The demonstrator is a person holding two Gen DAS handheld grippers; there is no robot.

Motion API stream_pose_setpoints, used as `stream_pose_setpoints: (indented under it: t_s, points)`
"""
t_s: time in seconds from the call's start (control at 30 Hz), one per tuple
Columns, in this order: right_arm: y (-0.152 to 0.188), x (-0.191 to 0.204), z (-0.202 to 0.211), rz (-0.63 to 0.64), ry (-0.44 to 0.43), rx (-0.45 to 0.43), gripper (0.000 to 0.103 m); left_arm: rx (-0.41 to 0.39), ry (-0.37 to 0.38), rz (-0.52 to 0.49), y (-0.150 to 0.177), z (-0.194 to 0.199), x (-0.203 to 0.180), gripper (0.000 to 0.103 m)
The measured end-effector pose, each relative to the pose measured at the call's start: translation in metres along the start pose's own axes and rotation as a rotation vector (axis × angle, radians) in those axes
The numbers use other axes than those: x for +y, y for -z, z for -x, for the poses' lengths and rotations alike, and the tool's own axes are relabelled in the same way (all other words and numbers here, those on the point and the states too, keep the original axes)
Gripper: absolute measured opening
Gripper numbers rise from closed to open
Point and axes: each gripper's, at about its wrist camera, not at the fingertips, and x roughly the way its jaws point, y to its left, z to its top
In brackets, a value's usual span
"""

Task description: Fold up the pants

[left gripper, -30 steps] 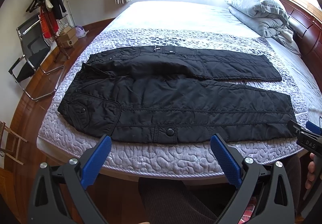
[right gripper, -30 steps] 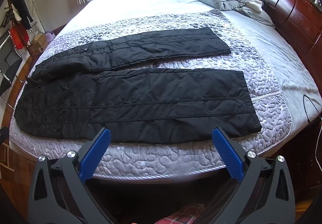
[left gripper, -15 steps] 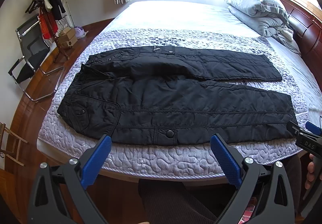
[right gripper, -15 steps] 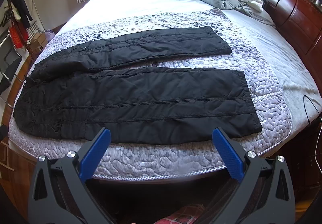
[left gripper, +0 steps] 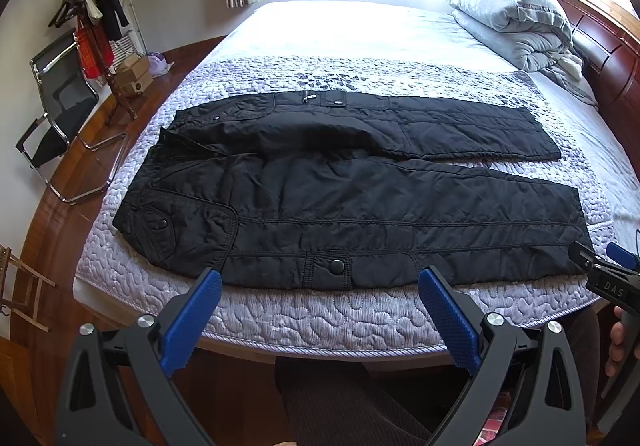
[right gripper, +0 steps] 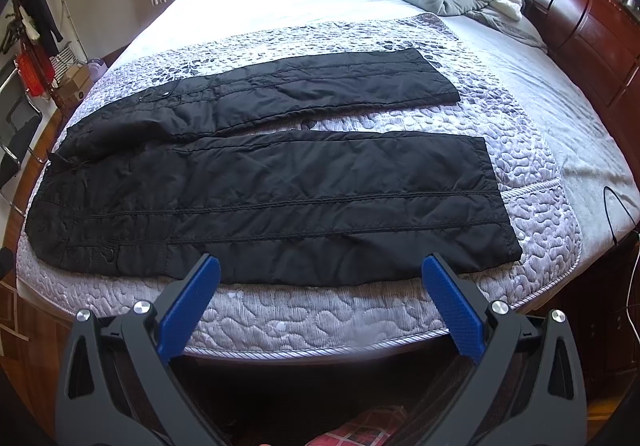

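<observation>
- while the pants lay flat across the quilt on the bed, waist to my left and cuffs to my right, nothing was folded yet.
- my left gripper hung off the near edge by the waist end, fingers spread wide, gripping nothing.
- my right gripper hovered by the near leg, fingers likewise apart and empty.
- risk, as i judged it: the padded fabric looked slick and thick, so a shallow pinch could catch only the top layer and let the rest slide.
- the far leg splayed away from the near one; uneven lifts would leave the legs crooked.
- pulling toward me might drag the pants off the edge.
</observation>
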Motion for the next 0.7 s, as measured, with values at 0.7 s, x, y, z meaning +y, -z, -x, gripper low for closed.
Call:
stream_pose_setpoints:
  t_s: [0.7]
  points:
    - [0.0011, -0.0001, -0.0060, 0.001, 0.003, 0.014, 0.101, -0.007, -0.002, -0.004, 0.0001, -0.0008, -0.0025, 0.099]
